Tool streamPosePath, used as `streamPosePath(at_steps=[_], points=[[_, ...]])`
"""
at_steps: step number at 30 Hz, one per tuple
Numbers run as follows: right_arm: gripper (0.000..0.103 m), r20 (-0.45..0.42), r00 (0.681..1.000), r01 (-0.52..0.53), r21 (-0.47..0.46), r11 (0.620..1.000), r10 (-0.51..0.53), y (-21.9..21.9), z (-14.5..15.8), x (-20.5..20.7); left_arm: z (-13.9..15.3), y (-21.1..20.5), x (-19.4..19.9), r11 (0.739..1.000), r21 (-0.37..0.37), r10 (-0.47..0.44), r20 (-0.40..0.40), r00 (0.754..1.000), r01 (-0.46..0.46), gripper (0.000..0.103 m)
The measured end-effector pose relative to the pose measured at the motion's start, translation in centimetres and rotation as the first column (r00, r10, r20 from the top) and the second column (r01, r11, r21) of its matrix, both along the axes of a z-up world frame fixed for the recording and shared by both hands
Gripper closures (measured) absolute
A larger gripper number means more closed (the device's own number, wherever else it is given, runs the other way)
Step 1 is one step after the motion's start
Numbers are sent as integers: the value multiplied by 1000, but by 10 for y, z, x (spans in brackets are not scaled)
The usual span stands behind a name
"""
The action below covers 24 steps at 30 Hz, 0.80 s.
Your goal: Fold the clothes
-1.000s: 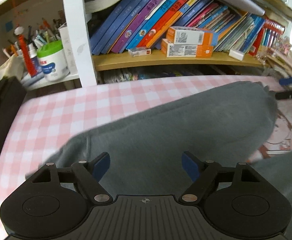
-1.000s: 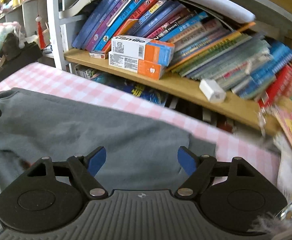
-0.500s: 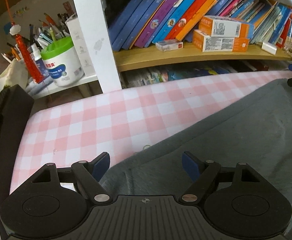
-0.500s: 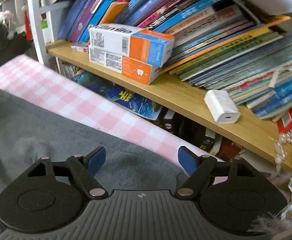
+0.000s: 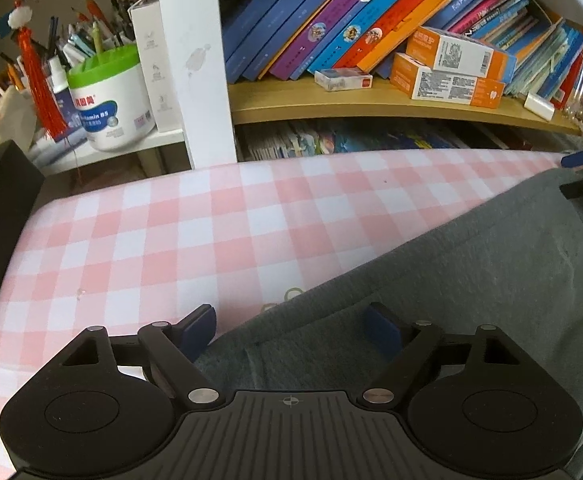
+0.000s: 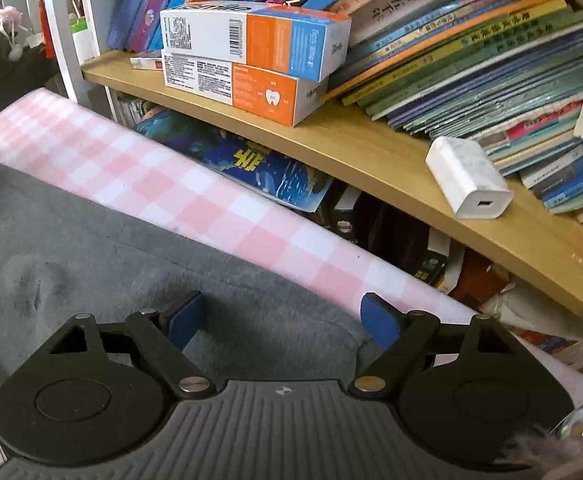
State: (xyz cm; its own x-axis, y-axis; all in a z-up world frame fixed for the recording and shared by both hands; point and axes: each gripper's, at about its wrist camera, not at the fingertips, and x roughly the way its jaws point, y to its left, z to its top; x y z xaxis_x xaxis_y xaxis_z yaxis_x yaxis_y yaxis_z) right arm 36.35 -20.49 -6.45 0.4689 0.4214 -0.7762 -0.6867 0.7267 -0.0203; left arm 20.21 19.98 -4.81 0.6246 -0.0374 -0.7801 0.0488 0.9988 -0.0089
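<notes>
Between the left gripper's (image 5: 290,328) spread fingers lies an edge of the garment (image 5: 491,264), which runs off rightward past the right finger, while the checked cloth (image 5: 171,240) lies under it and stretches ahead and to the left of the left finger. Beyond the cloth stands the shelf (image 5: 371,104), with leaning books (image 5: 331,20) and two stacked boxes (image 5: 451,68) on it ahead, and a tub (image 5: 109,96) ahead-left. The right gripper (image 6: 281,322) straddles another edge of the garment, with a charger (image 6: 467,184) on the shelf ahead-right.

garment (image 5: 471,276): grey | tablecloth (image 5: 195,232): pink-white check | boxes (image 6: 251,64): orange-white
</notes>
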Motion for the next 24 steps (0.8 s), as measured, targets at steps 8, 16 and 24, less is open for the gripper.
streamPosePath(at_steps=[8, 16, 24], points=[[16, -26, 1000, 5, 34, 999, -4, -1, -4, 7, -1, 5, 6, 1000, -23, -2, -16, 1000, 2, 13], [22, -60, 998, -9, 47, 999, 12, -2, -2, 9, 0, 3, 11, 1000, -20, -23, -57, 998, 22, 14], [77, -99, 995, -25, 50, 998, 30, -5, 7, 6, 6, -2, 9, 996, -41, -77, -72, 994, 74, 51]])
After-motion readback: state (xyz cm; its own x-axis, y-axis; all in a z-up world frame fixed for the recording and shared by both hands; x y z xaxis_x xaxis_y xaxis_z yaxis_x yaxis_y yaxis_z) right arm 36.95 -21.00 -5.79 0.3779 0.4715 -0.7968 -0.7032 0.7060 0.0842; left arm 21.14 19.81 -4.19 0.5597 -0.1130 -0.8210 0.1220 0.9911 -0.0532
